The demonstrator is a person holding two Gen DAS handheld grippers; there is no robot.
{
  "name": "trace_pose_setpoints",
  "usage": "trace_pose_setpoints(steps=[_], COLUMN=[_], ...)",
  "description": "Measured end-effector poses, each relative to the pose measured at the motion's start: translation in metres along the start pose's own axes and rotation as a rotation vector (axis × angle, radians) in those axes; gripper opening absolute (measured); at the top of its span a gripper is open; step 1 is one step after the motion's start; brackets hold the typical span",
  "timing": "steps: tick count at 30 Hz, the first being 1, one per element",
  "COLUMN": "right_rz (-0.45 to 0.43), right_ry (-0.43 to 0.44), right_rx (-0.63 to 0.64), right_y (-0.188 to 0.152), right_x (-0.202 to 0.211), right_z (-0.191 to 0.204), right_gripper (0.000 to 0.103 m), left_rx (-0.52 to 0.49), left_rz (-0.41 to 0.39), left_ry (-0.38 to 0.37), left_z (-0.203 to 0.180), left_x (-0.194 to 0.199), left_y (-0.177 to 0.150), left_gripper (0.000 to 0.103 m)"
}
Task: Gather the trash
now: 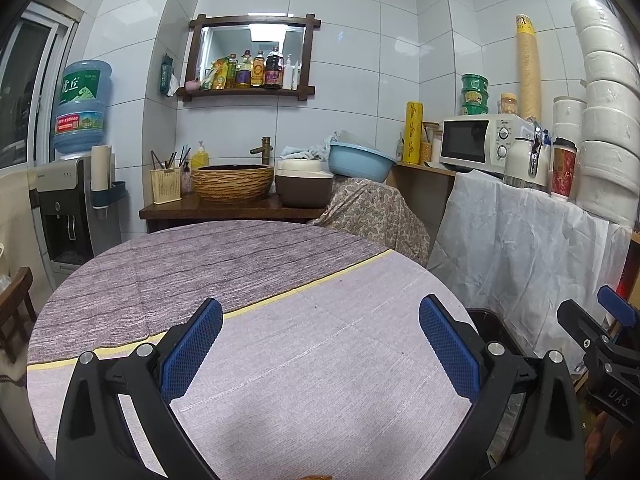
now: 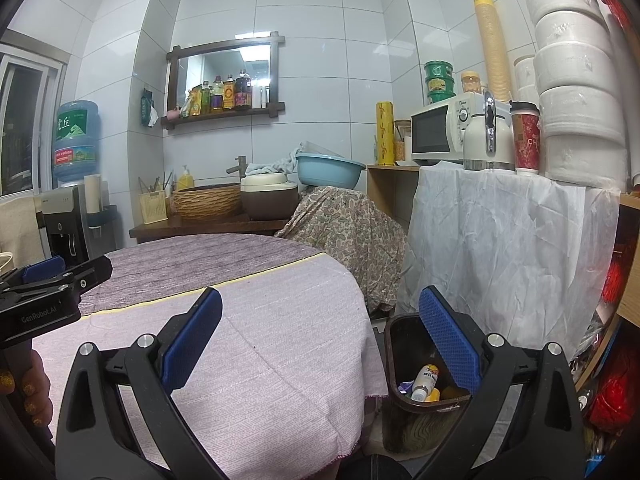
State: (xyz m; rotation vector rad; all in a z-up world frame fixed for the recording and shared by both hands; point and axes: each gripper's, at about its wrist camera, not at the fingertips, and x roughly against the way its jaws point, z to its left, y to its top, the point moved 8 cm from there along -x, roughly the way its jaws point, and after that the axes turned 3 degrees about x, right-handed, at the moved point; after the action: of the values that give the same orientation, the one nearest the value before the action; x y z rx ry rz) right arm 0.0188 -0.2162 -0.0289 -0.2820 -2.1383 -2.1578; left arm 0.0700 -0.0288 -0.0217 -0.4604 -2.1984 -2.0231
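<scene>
Holding both jaws spread and empty, I see my right gripper (image 2: 320, 336) above the bin (image 2: 394, 344); a bottle (image 2: 425, 381) lies inside at five o'clock. I'd sweep my left gripper (image 1: 320, 340) across the table (image 1: 248, 252) for leftovers.

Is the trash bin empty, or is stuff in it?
Not empty. The bin holds a small white bottle and some yellow and purple bits.

My left wrist camera sits low over the round table (image 1: 248, 264), facing the back wall. My right wrist camera looks the same way from nearer the table's right edge, with the bin (image 2: 404, 344) at lower right. Both share the mirror shelf (image 1: 250, 56) and microwave (image 2: 438, 130).
</scene>
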Motion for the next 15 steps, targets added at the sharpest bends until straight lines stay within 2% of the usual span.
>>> trace_pose_setpoints(steps=[15], right_rz=[0.009], right_ry=[0.003], right_rx=[-0.003], right_y=[-0.0024], right_x=[-0.0010], right_z=[-0.0003], right_gripper=[0.097], left_rx=[-0.010], left_rz=[0.006], left_ry=[0.008], left_z=[-0.0003], left_x=[-0.0011], left_y=[-0.0003], left_gripper=[0.098])
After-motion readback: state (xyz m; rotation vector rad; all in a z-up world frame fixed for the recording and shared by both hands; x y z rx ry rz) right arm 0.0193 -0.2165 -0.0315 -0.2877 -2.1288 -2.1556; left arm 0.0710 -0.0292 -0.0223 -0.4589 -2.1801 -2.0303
